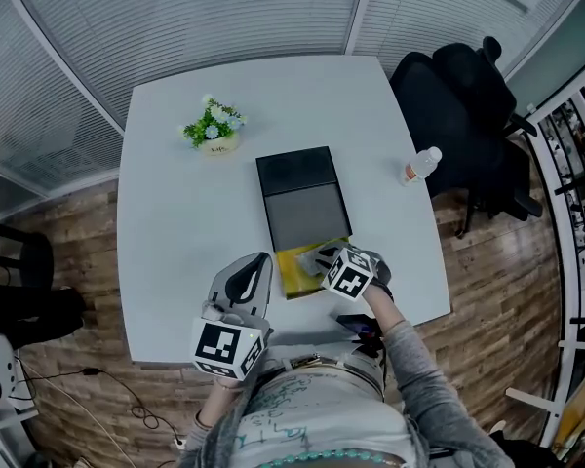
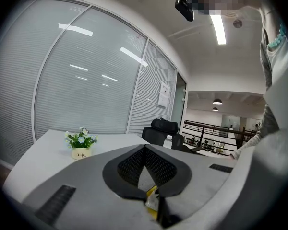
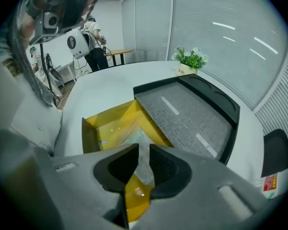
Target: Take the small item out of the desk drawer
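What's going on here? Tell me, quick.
A person works at a table with two hand-held claws. The yellow drawer of the box is pulled open. The right claw points down into it, jaws slightly apart over a pale item lying inside, not yet gripped. The left claw, shut and empty, hangs beside the drawer.

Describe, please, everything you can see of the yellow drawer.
The yellow drawer is a shallow, open-topped tray of glossy plastic-looking material with low walls. It stands pulled out from the near end of the grey-topped black box on the white table. A pale, flat item lies on its floor. The right gripper hangs over it, jaws apart; contact can't be told.
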Demonstrator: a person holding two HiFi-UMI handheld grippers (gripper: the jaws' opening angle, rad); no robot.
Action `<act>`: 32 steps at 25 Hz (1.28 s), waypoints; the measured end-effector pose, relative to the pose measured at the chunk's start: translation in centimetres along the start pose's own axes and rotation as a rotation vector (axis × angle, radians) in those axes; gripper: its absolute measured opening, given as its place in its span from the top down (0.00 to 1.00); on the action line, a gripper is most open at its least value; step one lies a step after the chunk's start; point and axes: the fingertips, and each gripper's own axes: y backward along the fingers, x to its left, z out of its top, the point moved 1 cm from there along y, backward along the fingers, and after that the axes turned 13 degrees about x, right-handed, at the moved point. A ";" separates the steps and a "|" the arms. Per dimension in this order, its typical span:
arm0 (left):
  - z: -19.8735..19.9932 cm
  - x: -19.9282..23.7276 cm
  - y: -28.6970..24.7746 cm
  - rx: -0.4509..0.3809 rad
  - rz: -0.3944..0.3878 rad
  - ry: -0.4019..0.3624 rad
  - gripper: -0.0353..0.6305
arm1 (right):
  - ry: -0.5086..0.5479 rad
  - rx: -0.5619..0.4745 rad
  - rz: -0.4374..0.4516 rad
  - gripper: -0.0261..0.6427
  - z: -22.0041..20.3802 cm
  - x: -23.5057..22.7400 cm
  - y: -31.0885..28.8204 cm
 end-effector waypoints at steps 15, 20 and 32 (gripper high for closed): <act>-0.3 0.4 -0.7 0.021 -0.016 0.016 0.95 | 0.096 0.098 0.006 0.96 -0.5 0.6 -2.7; -0.6 -0.8 -0.5 0.021 -0.028 0.009 0.95 | 0.107 0.081 0.009 0.96 -0.7 0.9 -2.0; -1.0 -2.6 0.2 0.032 -0.039 0.011 0.95 | 0.142 0.009 -0.003 0.96 0.3 2.2 1.6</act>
